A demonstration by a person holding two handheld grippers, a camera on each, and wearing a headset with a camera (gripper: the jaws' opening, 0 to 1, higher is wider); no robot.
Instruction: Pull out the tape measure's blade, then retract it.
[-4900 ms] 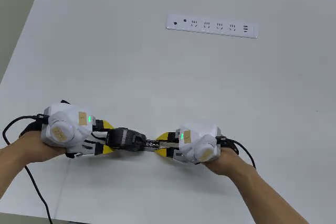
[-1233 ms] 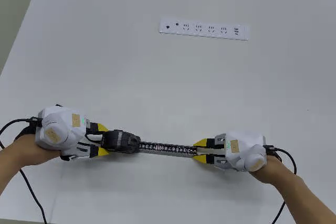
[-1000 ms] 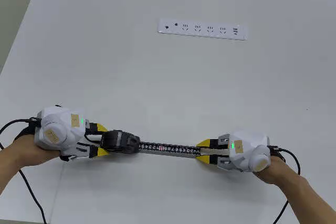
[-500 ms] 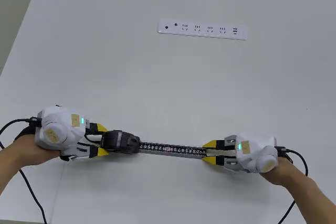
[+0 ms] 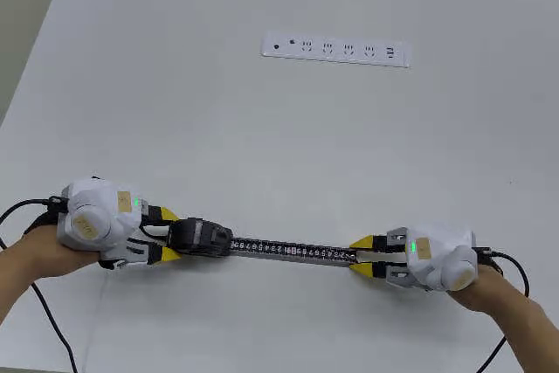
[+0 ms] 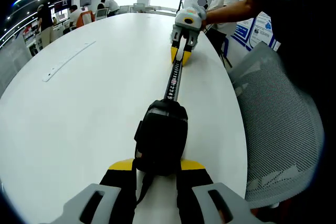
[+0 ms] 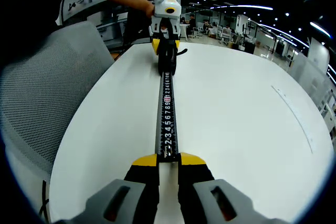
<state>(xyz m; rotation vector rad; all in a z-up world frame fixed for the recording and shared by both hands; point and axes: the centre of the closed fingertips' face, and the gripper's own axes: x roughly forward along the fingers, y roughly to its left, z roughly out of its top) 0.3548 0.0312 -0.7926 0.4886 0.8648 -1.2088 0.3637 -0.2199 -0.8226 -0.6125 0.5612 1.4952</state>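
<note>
A black tape measure case (image 5: 200,237) lies near the table's front edge, and my left gripper (image 5: 166,235) is shut on it. The same case (image 6: 161,136) sits between the yellow-tipped jaws in the left gripper view. Its dark numbered blade (image 5: 293,251) stretches rightward along the table to my right gripper (image 5: 362,255), which is shut on the blade's end. In the right gripper view the blade (image 7: 167,115) runs straight ahead from the jaws to the case (image 7: 168,59). The right gripper (image 6: 181,55) appears far off in the left gripper view.
A white power strip (image 5: 334,49) lies flat at the far middle of the white table (image 5: 262,128). A grey mesh chair (image 7: 50,87) stands close beside the table's front edge. Cables trail from both grippers off the near edge.
My right gripper has moved further right with the blade's end, and more blade has come out of the case. The left gripper and the case have stayed put.
</note>
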